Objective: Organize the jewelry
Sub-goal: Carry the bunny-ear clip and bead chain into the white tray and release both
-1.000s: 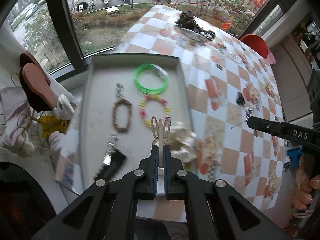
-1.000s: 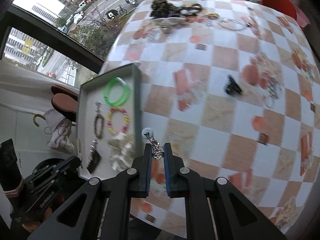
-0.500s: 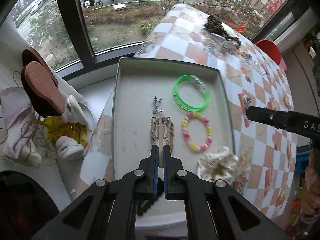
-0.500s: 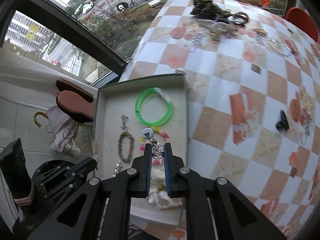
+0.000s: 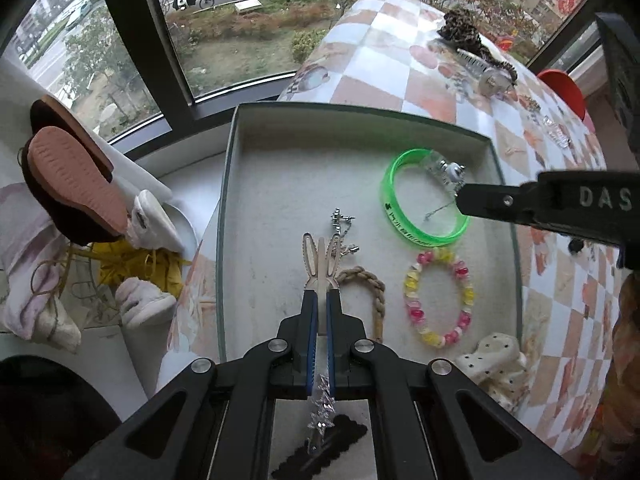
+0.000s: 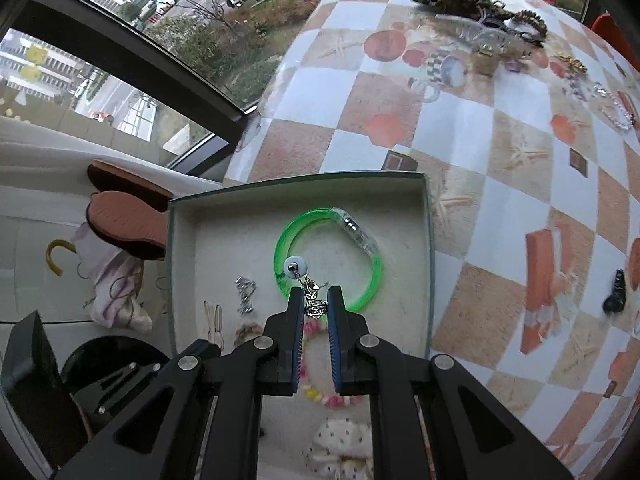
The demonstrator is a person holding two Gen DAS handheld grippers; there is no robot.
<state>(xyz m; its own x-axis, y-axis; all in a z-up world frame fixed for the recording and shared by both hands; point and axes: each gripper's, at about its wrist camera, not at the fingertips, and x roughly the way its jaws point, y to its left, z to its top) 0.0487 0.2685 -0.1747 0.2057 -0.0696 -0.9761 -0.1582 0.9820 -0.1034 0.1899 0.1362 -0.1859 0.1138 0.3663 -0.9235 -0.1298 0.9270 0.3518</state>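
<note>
Holding a silver rabbit-ear hair clip by its narrow end, the left gripper is clamped shut so the clip juts straight ahead over the bare left half of the tray, probably to lay it beside the pieces already there. Just right of its fingers lies a braided bracelet, farther right a pink and yellow bead bracelet, and ahead to the right a green bangle. The right gripper pinches a small dangling earring, white stud foremost, directly over that bangle, seemingly waiting for a free spot. More jewelry sits far ahead on the checkered tabletop.
</note>
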